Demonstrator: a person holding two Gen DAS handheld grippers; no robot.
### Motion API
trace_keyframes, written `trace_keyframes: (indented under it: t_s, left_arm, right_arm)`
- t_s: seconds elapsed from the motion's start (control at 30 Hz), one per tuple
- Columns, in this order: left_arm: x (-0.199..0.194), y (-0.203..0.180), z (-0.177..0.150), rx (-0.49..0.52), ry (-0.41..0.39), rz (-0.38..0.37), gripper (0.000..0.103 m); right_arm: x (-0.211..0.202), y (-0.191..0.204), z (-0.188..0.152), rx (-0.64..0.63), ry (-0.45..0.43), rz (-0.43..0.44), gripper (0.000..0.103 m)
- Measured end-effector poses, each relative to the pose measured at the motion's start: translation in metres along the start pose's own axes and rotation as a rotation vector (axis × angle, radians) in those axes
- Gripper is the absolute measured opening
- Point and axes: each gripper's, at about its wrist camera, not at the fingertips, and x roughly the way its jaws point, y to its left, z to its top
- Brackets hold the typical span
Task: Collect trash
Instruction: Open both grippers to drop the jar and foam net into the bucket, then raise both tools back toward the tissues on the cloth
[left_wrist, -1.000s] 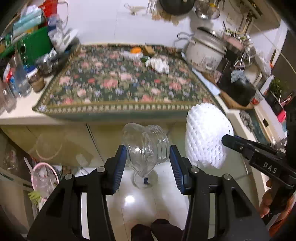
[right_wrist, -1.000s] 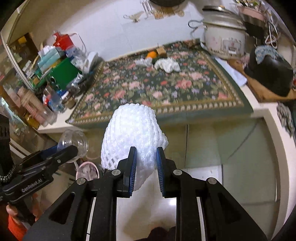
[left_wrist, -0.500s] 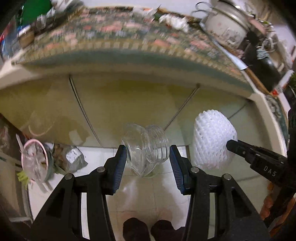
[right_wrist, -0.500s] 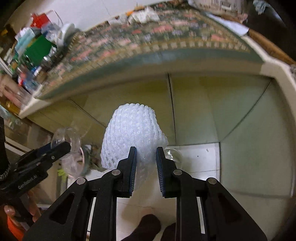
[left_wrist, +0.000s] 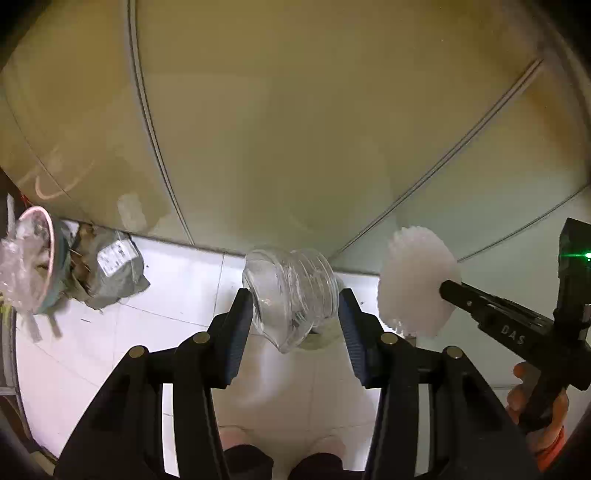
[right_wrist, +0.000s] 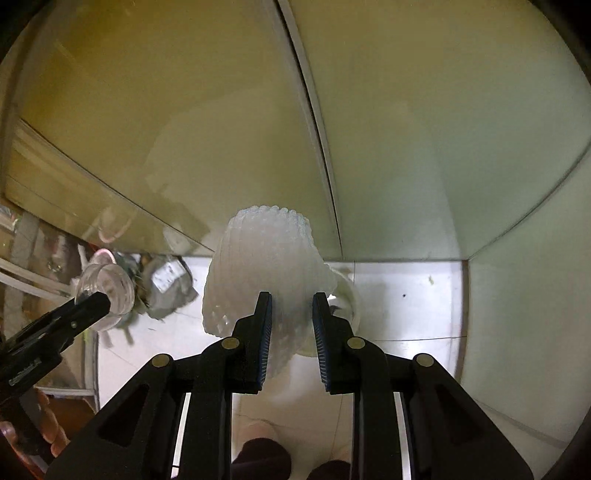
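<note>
My left gripper (left_wrist: 295, 317) is shut on a crumpled clear plastic container (left_wrist: 291, 295), which has a ribbed neck and sits between the blue pads. My right gripper (right_wrist: 291, 317) is shut on a white foam net sleeve (right_wrist: 266, 266) that bulges above its pads. Both point steeply down at the white floor tiles in front of the cabinet doors. The foam net (left_wrist: 417, 284) and right gripper (left_wrist: 448, 288) show at the right of the left wrist view. In the right wrist view the left gripper (right_wrist: 92, 301) and its clear container (right_wrist: 107, 290) are at the left.
Pale cabinet doors (left_wrist: 295, 129) fill the background. A pink-rimmed bin (left_wrist: 51, 258) lined with clear plastic stands at the far left, with a grey package (left_wrist: 110, 273) beside it. A translucent round object (right_wrist: 345, 295) lies on the tiles behind the net. The person's feet (left_wrist: 317, 463) are at the bottom.
Both grippers have sunk from countertop height to low in front of the cabinet doors. The floral cloth and counter clutter have left view. Both grips are unchanged.
</note>
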Motion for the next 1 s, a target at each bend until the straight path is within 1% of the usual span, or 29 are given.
trace_keyframes:
  t_s: [0.03, 0.13, 0.2, 0.23, 0.27, 0.33, 0.4, 0.47, 0.67, 0.77, 0.8, 0.9, 1.0]
  left_arm:
    - [0.018, 0.003, -0.003, 0.003, 0.005, 0.001, 0.047]
    - [0.048, 0.006, -0.007, 0.015, 0.013, -0.002, 0.047]
    - [0.069, 0.005, -0.010, 0.032, 0.013, -0.006, 0.047]
    - [0.074, 0.003, -0.012, 0.038, 0.014, -0.007, 0.047]
    - [0.083, 0.002, -0.014, 0.048, 0.019, -0.009, 0.047]
    - [0.097, -0.002, -0.016, 0.064, 0.033, -0.016, 0.047]
    - [0.108, -0.007, -0.018, 0.081, 0.049, -0.022, 0.047]
    - [0.121, -0.013, -0.019, 0.102, 0.071, -0.030, 0.047]
    - [0.149, -0.038, -0.027, 0.184, 0.142, -0.079, 0.047]
    - [0.156, -0.047, -0.031, 0.206, 0.181, -0.088, 0.054]
    - [0.156, -0.050, -0.031, 0.209, 0.188, -0.090, 0.056]
    - [0.149, -0.053, -0.031, 0.212, 0.199, -0.100, 0.056]
    - [0.129, -0.056, -0.027, 0.209, 0.192, -0.079, 0.056]
  right_arm:
    - [0.013, -0.002, -0.002, -0.003, 0.009, 0.000, 0.021]
    - [0.048, -0.005, -0.006, -0.019, 0.043, 0.016, 0.025]
    - [0.062, -0.005, -0.006, -0.036, 0.048, 0.012, 0.026]
    - [0.070, -0.007, -0.007, -0.044, 0.055, 0.011, 0.029]
    - [0.074, -0.006, -0.005, -0.046, 0.061, 0.010, 0.033]
    - [0.077, -0.009, -0.004, -0.045, 0.059, 0.010, 0.035]
    - [0.074, -0.014, -0.003, -0.039, 0.048, 0.006, 0.039]
    - [0.076, -0.016, -0.004, -0.030, 0.029, -0.006, 0.045]
    - [0.043, -0.034, -0.001, 0.023, -0.036, -0.024, 0.048]
    - [0.028, -0.038, 0.002, 0.038, -0.064, -0.030, 0.049]
    - [0.024, -0.039, 0.003, 0.041, -0.071, -0.030, 0.049]
    - [0.014, -0.041, 0.006, 0.042, -0.097, -0.027, 0.051]
    - [-0.010, -0.030, 0.011, 0.035, -0.111, -0.016, 0.051]
